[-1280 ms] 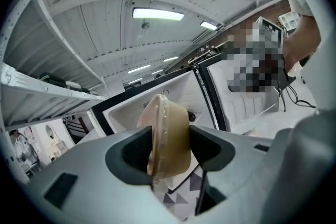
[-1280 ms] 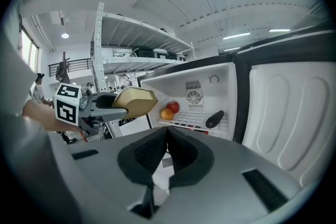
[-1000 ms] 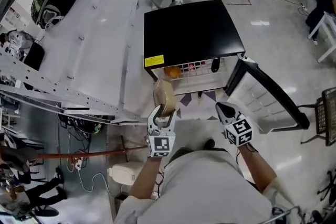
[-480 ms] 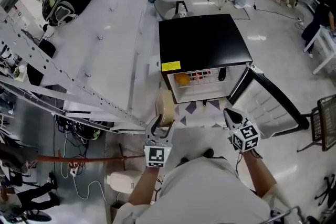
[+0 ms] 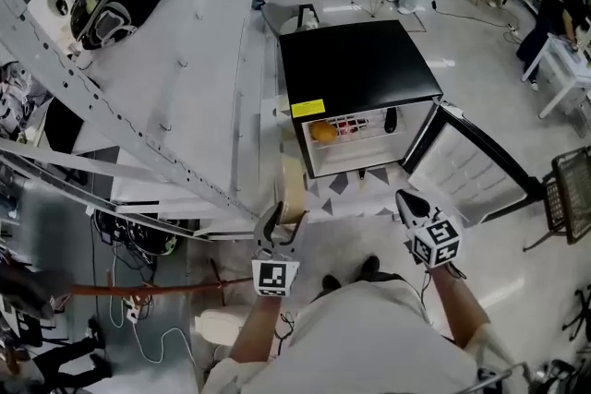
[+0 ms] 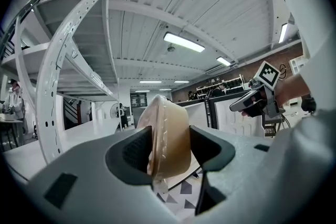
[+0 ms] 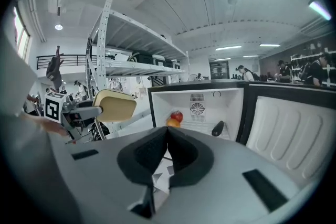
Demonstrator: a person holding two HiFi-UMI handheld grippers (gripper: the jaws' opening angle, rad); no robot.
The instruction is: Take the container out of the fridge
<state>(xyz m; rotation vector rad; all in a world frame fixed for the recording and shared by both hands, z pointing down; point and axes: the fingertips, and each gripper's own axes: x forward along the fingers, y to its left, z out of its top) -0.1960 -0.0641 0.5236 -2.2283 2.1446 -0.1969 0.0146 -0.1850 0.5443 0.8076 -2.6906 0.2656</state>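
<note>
Closest in, down by the person's chest: the left gripper, with its jaws pressed on both sides of the tan container. Held on its edge, lid side to the left, bottom side to the right. Top half poking out past the jaw tips, lower rim tucked down between the pads.

Beside it, off to the right: the right gripper, with its jaws squeezed together and nothing between them. Pointed at the open fridge.

Out of the fridge now, the container, up in the air over the floor and well apart from the right gripper. Between the left gripper and the front left corner of the fridge, not touching the fridge.

A bit further on, on the floor: a mat with dark triangles, right in front of the fridge.

Then the fridge itself, small and black, with a yellow sticker on its front edge. Door swung wide open to the right. Inside, an orange, something red just beside it, and a dark thing near the right wall.

Along the left, a big white rack.
</note>
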